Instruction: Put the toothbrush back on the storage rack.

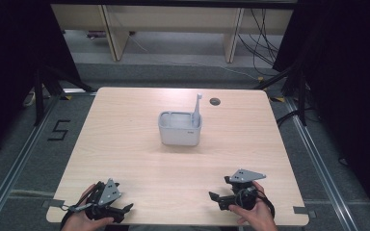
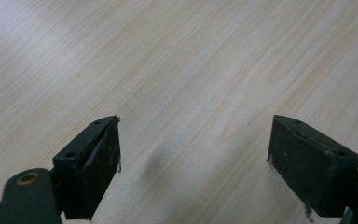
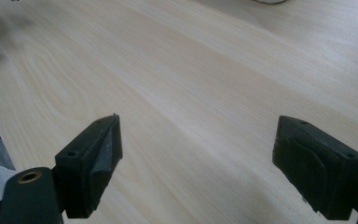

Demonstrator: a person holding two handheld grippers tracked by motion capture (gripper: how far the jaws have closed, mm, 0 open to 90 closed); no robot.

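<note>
1. Near the middle of the counter (image 1: 125, 144) stands a pale grey rectangular bin (image 1: 180, 129), open at the top, with rounded corners and a small dark mark on its front wall.
2. A grey upright piece (image 1: 197, 109) rises from the bin's right rear corner, above the rim; what it is I cannot tell.
3. Beyond the bin, toward the far edge, sits a small dark round spot (image 1: 215, 101).
4. My left hand-held gripper (image 1: 125, 209) lies well short of the bin, at the near edge to its left, jaws spread wide with bare wood between them (image 2: 193, 163).
5. My right hand-held gripper (image 1: 215, 199) sits at the near edge to the bin's right, likewise released (image 3: 196, 163).
6. My hands are cut off by the bottom edge, and the bin's inside is hard to make out.
</note>
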